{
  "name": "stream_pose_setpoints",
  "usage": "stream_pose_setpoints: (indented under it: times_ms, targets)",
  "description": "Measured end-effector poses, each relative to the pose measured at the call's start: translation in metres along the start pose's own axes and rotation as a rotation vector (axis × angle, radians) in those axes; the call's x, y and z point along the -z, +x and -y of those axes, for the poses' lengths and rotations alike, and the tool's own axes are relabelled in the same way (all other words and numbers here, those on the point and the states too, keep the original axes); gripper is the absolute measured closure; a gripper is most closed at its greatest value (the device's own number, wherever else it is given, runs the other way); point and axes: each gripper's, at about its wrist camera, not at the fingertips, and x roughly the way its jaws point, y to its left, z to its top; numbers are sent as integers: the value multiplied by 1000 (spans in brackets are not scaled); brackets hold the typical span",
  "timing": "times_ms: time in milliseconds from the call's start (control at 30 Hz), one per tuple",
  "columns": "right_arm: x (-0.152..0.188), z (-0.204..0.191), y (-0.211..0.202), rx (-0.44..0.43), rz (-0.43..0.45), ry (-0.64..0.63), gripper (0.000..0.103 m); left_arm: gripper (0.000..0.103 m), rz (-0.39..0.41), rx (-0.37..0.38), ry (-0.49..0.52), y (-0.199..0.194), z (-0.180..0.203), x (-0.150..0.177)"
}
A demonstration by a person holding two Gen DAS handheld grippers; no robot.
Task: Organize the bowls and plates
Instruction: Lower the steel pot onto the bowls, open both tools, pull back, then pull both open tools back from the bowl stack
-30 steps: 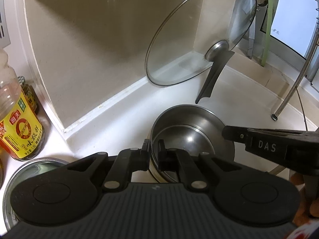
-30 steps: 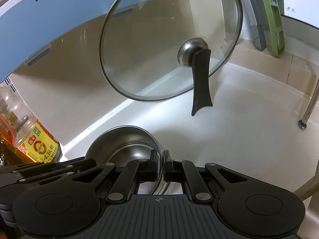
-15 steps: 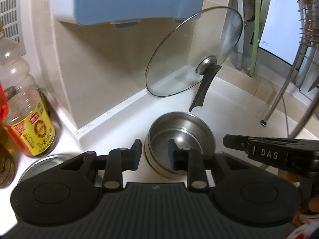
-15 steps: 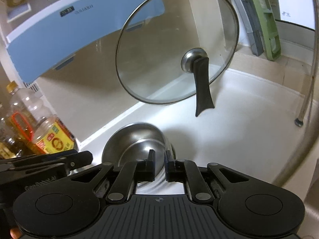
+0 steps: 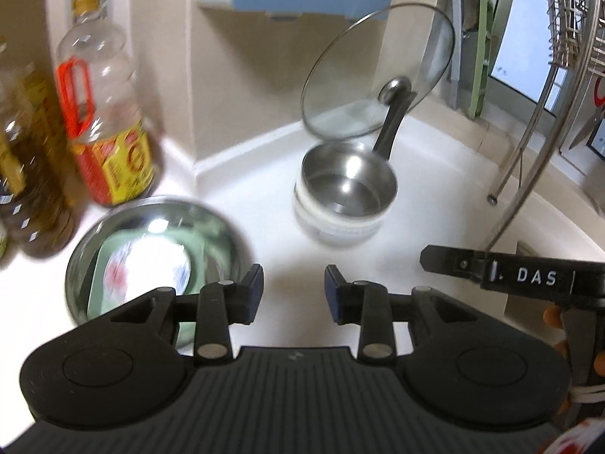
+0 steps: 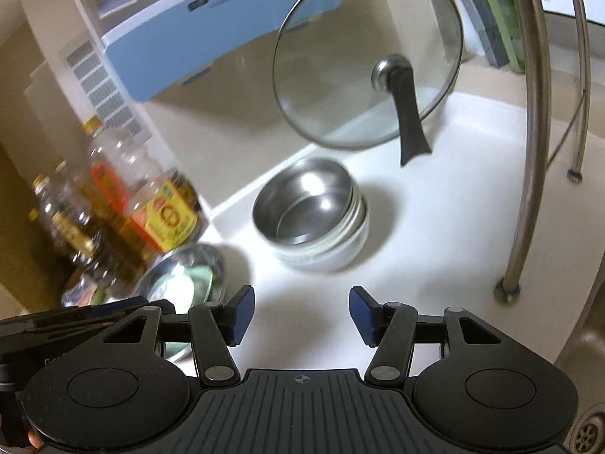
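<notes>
Now left gripper [image 5: 294, 287] fingers parted, right gripper [image 6: 301, 312] likewise

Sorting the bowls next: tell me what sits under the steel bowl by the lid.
The steel bowl is nested in a white bowl on the counter. Only the white bowl's rim and outer wall show; its inside is covered, so anything between them cannot be seen.

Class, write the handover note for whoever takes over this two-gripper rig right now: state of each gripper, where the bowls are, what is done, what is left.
Left gripper: open, empty, hanging above the counter.
Right gripper: open, empty, short of the stack.
Steel bowl sits nested on the white bowl, in front of the glass lid propped on its handle.
Done: that stack is set down and released.
Left: the large steel bowl by the oil bottles holds something green and white; judge whether it needs placing.
</notes>
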Motion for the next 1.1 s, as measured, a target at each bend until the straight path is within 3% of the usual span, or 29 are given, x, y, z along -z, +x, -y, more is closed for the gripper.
stream_pose_setpoints:
  times_ms: [200, 400, 1100]
  targets:
    - [24, -5, -6, -6, -64, -20, 37, 72, -49, -47, -17, -16, -7, 31]
    - [42, -14, -7, -2, -111, -43, 34, 72, -90, -81, -45, -25, -18, 53]
    - [68, -51, 11, -17, -197, -106, 33, 72, -104, -138, -98, -38, -51, 74]
